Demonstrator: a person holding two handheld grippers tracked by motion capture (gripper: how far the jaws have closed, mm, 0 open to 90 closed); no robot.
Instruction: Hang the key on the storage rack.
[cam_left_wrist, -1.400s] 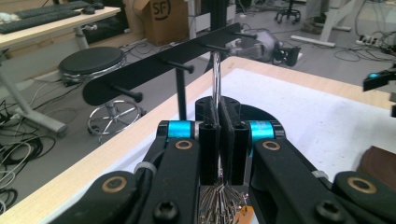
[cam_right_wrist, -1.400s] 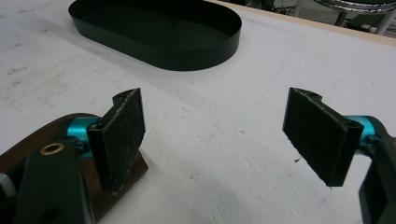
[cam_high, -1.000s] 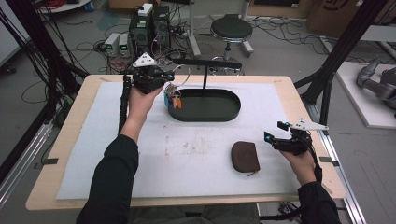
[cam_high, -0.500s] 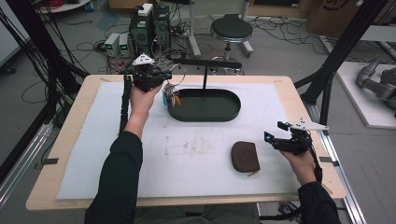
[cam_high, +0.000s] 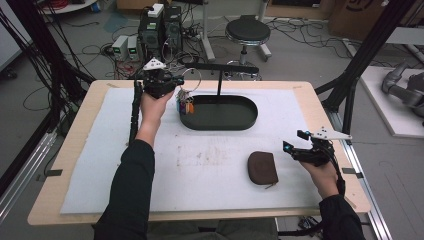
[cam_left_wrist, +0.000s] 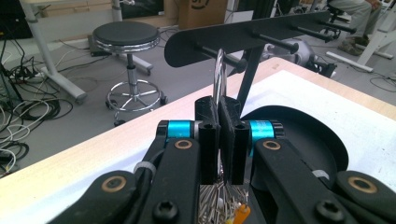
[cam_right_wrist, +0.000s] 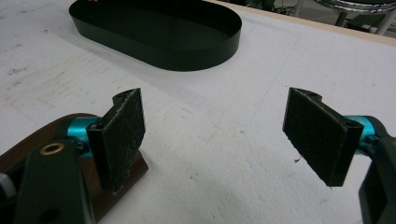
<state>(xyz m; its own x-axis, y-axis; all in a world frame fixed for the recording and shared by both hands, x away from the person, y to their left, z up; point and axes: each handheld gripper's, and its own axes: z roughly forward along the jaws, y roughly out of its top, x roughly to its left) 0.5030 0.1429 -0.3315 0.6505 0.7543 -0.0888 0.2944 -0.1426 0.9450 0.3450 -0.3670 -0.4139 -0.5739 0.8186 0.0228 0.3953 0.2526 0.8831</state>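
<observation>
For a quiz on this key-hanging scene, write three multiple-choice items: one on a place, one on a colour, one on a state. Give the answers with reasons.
1. Where does the pouch lie?
A. inside the tray
B. on the white mat, beside the right tool
C. on the stool

2. What colour is the oval tray?
A. black
B. white
C. orange

3. How do the left tool's jaws stand?
A. wide open over the mat
B. shut on the key ring
C. shut on the pouch

Answers:
1 B: in the high view the brown pouch rests on the mat just left of the right tool.
2 A: its wall is black in the high view and the right gripper view.
3 B: in the left gripper view the left tool pinches the key ring beneath the rack.
</observation>
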